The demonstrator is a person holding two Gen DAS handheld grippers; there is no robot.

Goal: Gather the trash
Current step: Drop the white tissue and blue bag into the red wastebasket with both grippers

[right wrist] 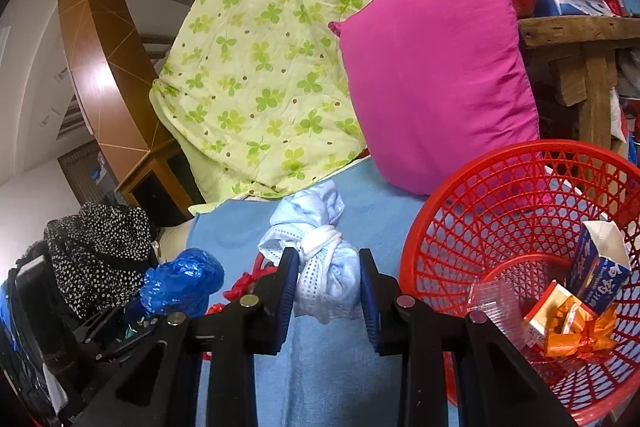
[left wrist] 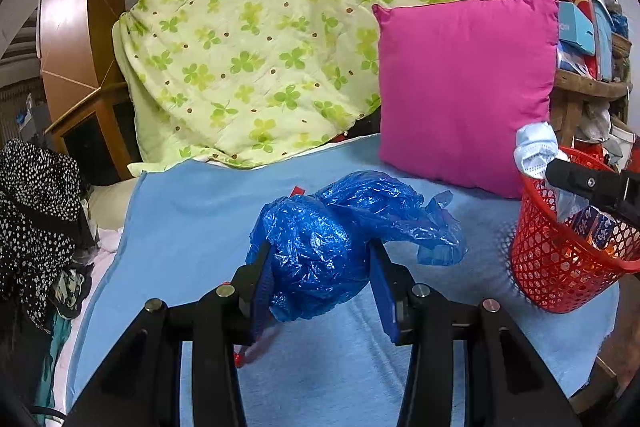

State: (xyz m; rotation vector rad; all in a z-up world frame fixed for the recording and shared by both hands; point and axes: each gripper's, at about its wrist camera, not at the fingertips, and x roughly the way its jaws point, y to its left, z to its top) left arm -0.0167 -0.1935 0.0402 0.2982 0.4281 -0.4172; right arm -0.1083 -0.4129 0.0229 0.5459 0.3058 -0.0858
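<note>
Blue crinkled plastic bag (left wrist: 320, 247), balled up, is sitting clenched between the pads of my left gripper (left wrist: 318, 259), lifted just off the light blue bed sheet (left wrist: 192, 227). My right gripper (right wrist: 329, 279) is clamping a knotted pale blue and white face mask bundle (right wrist: 320, 259), holding it above the same sheet, just left of the red plastic lattice basket (right wrist: 460, 227). That basket is standing on the sheet at my right and is holding a blue and white carton (right wrist: 600, 267), a small red and white box with an orange ribbon bow (right wrist: 568, 327), and a clear plastic cup (right wrist: 496, 303). Red scraps (right wrist: 248, 283) are lying on the sheet between my two grippers. Farther back, a magenta square cushion (left wrist: 468, 87) is leaning upright behind the basket, and a pale green clover-print quilt (left wrist: 272, 27) is draping behind it. Black white-dotted cloth (left wrist: 36, 211) is hanging at far left.
</note>
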